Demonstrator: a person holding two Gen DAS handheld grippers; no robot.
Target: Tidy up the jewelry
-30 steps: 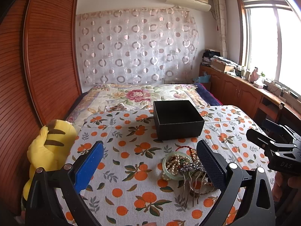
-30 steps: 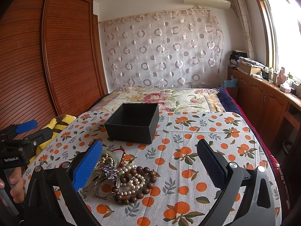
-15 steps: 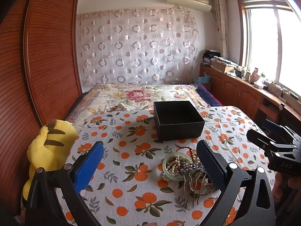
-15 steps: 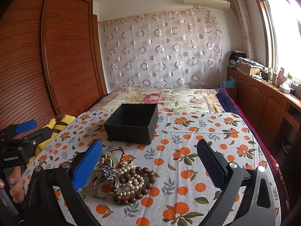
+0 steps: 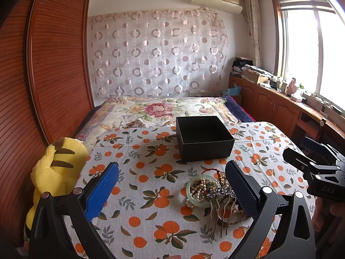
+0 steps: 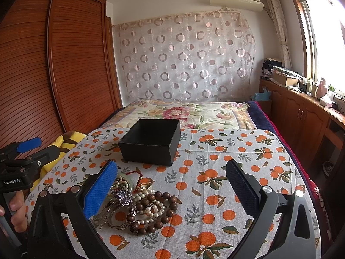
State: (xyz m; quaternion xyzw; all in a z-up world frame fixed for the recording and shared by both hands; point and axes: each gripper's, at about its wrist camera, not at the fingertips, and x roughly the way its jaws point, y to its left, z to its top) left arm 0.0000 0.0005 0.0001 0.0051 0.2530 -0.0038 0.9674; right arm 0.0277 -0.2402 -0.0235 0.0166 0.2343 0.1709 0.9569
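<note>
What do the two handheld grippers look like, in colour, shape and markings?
Both have black angular frames with silver screws. In each wrist view, the left gripper and the right gripper carry a bright blue textured pad on one finger and a darker navy pad on the other. Seen from the side, the left body reads "GenRobot.AI" and the right "DAS". No cables or sleeves show.

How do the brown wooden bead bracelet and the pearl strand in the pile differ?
The wooden bead bracelet has big, dark brown beads; the pearl strand has small, cream-white ones. The bracelet forms the outer loop, with the pearl strand lying mostly inside it. Both are round-bead strings tangled in the same pile on the orange-print cloth, untouched by either gripper.
</note>
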